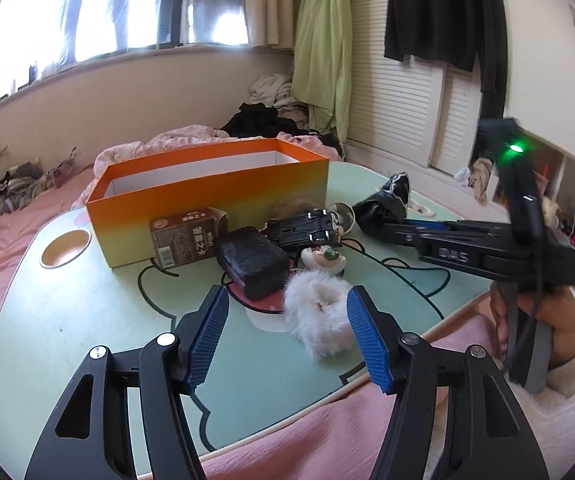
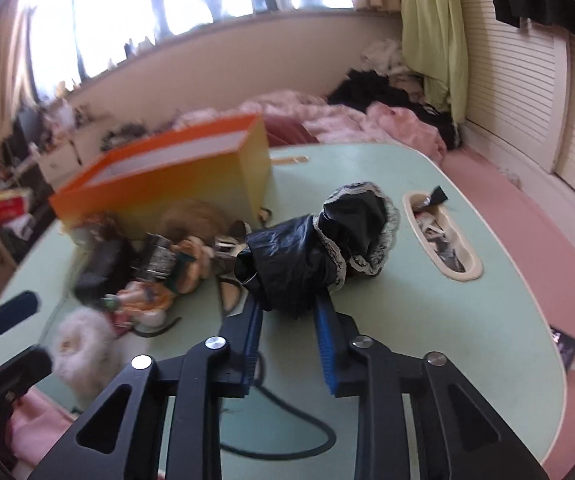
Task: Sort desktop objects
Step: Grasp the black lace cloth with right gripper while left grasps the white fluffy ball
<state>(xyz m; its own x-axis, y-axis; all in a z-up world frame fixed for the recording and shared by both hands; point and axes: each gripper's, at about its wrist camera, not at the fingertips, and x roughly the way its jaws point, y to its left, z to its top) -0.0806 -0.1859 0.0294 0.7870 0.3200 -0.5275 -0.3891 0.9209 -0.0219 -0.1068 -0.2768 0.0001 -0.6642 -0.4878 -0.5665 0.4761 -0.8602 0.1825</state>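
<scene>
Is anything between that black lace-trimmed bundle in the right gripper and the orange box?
Yes. The black lace-trimmed bundle, clamped in the right gripper, has a tan furry item and a metal can toward the orange box.

Lighting: daylight from windows [image 1: 127, 4] at 11 o'clock, blown out to white glare. Interior evenly lit; shadows on surface [image 1: 87, 312] soft. Distortion: strong fisheye bowing, dark vignette at corners. Sharpness: left wrist view crisp; right wrist view motion-blurred, worst at 9 o'clock.
</scene>
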